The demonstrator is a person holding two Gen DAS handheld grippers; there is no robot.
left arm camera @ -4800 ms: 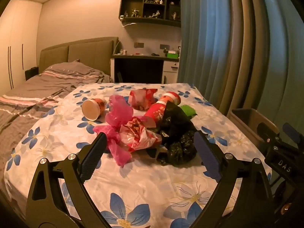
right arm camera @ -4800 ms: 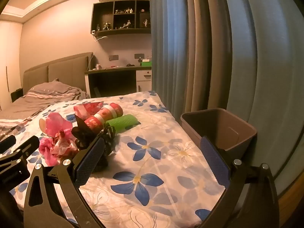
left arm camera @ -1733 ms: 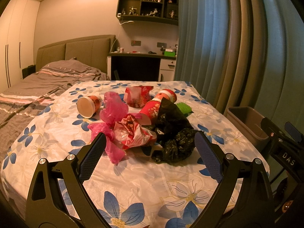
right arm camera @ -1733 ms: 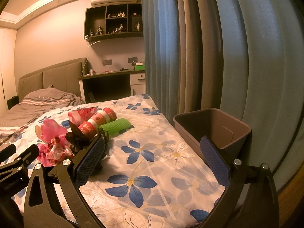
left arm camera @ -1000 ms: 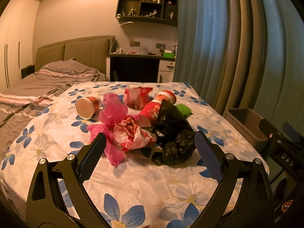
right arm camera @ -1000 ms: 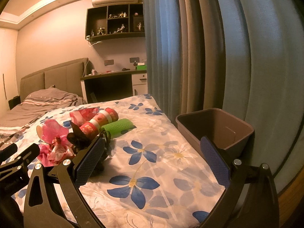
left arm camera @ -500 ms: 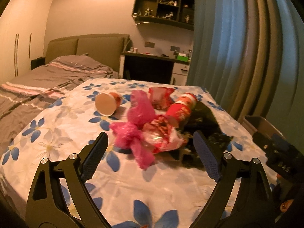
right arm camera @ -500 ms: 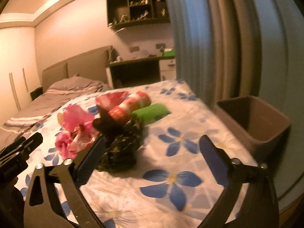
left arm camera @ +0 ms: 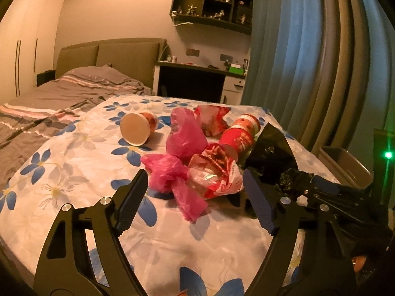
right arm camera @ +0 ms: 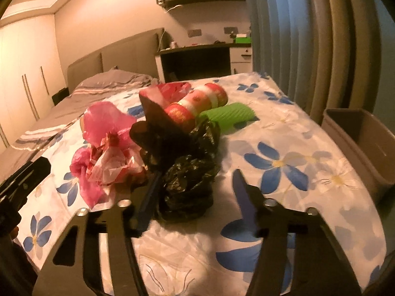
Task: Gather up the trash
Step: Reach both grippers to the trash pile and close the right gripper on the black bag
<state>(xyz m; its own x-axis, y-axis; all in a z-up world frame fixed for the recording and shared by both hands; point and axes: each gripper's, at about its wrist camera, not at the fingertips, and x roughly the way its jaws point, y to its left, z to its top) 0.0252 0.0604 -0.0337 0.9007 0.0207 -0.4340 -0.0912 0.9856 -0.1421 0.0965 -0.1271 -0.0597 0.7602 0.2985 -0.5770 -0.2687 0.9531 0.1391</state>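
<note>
A heap of trash lies on the flowered bedspread (left arm camera: 74,172). It holds a pink plastic bag (left arm camera: 182,145), a crumpled red-and-white wrapper (left arm camera: 214,172), a black plastic bag (right arm camera: 187,172), a red-and-white can (right arm camera: 197,103), a green item (right arm camera: 229,116), a red foil packet (left arm camera: 209,118) and a tipped paper cup (left arm camera: 135,128). My left gripper (left arm camera: 195,197) is open, just short of the pink bag and wrapper. My right gripper (right arm camera: 195,192) is open, its jaws on either side of the black bag's near end, not touching it.
A brown waste bin (right arm camera: 360,138) stands beside the bed's right edge, by the long curtains (left arm camera: 321,61). A grey striped blanket (left arm camera: 49,103) and headboard lie at the back left. A desk (left arm camera: 197,79) and wall shelf stand behind the bed.
Both grippers have moved forward and left toward the trash heap. The right gripper's jaws have narrowed and now flank the black bag. The left gripper's jaws have also narrowed near the pink bag.
</note>
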